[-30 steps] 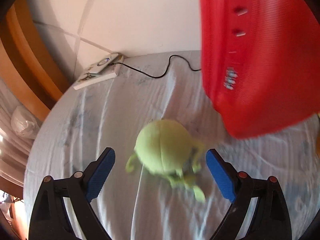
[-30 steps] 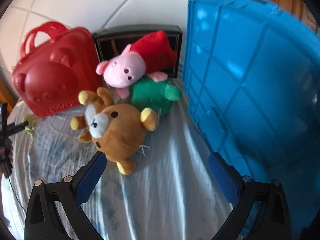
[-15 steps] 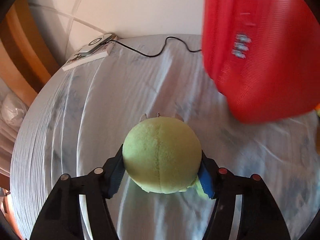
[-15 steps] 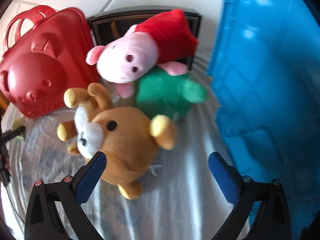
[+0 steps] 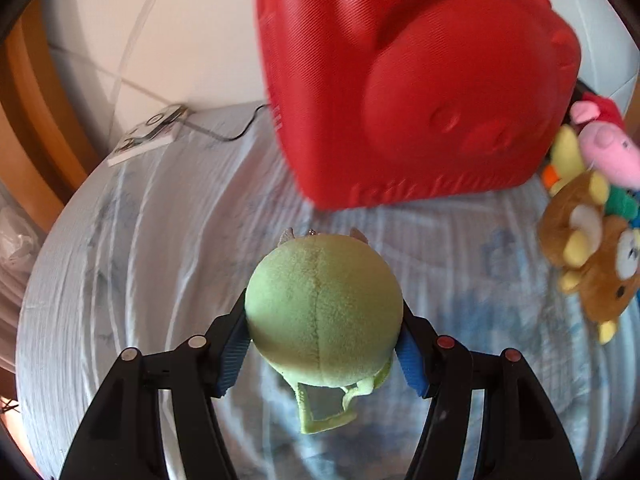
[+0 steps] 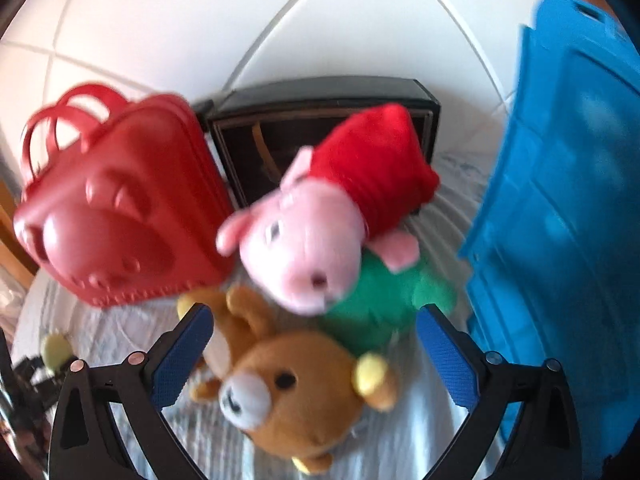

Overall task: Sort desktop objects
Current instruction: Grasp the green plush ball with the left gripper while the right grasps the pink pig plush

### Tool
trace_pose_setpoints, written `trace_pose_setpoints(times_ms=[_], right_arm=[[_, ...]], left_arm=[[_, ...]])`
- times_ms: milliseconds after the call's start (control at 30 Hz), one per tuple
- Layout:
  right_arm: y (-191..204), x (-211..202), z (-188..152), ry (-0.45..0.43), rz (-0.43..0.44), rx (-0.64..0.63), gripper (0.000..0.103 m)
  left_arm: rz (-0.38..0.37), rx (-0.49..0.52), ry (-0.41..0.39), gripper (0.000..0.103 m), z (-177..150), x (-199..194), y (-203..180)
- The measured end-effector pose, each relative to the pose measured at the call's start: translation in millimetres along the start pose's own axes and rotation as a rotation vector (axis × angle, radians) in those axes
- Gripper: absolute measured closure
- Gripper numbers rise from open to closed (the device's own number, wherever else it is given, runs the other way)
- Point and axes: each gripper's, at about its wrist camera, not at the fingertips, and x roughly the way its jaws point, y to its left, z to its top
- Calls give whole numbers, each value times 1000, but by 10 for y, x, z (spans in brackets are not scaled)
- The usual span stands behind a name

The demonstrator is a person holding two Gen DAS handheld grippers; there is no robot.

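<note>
My left gripper (image 5: pixel 322 340) is clamped on the green round plush (image 5: pixel 323 312): both blue pads press into its sides, and it sits between the fingers above the pale blue cloth of the table (image 5: pixel 132 240), with a small flap hanging under it. Just beyond it stands the red bear-faced case (image 5: pixel 416 92), upright towards the table's far edge. At the far left corner lies a small white device (image 5: pixel 150 134) with a thin black cable (image 5: pixel 236 134) running towards the case.

My right gripper (image 6: pixel 312 356) is released, its jaws spread wide with nothing pressed between them. The brown bear plush (image 6: pixel 296 392) lies on the cloth directly below the gap between the fingers; whether either pad touches it, I cannot tell. Behind the bear, the pink pig plush (image 6: pixel 304 240) in its red dress rests on top of a green plush (image 6: pixel 384 300). A dark open box (image 6: pixel 320 120) stands behind them at the far edge, and the blue crate (image 6: pixel 560 220) rises along the right edge of the table.
</note>
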Motion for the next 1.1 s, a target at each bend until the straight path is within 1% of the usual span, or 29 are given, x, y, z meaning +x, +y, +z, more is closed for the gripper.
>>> trace_pose_setpoints(times_ms=[67, 133, 233, 300, 400, 500, 533, 567, 633, 767, 867, 900, 1033, 1100], right_arm=[[35, 89, 175, -2, 15, 9, 0], [38, 221, 303, 14, 1, 18, 0], [11, 428, 434, 51, 26, 53, 0], [-9, 529, 519, 53, 25, 67, 0], [-82, 774, 666, 80, 9, 82, 0], [-136, 983, 669, 127, -6, 84, 1], [-140, 1041, 645, 146, 11, 90, 10], [-142, 1056, 624, 152, 31, 95, 14], [-113, 976, 556, 136, 39, 84, 24], [-59, 735, 411, 100, 79, 70, 30], [-47, 409, 280, 44, 98, 63, 33], [-30, 309, 250, 30, 100, 59, 35], [46, -114, 109, -10, 129, 44, 40], [83, -274, 18, -9, 138, 31, 43]], left_arm=[[-5, 0, -23, 40, 97, -44, -97], [-11, -1, -46, 40, 246, -31, -155], [-15, -2, -69, 40, 456, -26, -275], [-24, -5, -87, 40, 551, -32, -334], [-16, -21, -79, 40, 606, 1, -384], [-9, -17, -71, 40, 567, 19, -376], [-10, -15, -69, 40, 545, 9, -377], [-12, -16, -67, 40, 528, -8, -380], [-15, -21, -69, 40, 495, -68, -393], [-30, -19, -91, 40, 400, -296, -435], [-41, -3, -113, 40, 330, -497, -493], [-46, 2, -121, 40, 303, -578, -523], [-97, 12, -142, 40, 208, -873, -646], [-116, 29, -151, 40, 143, -1005, -722]])
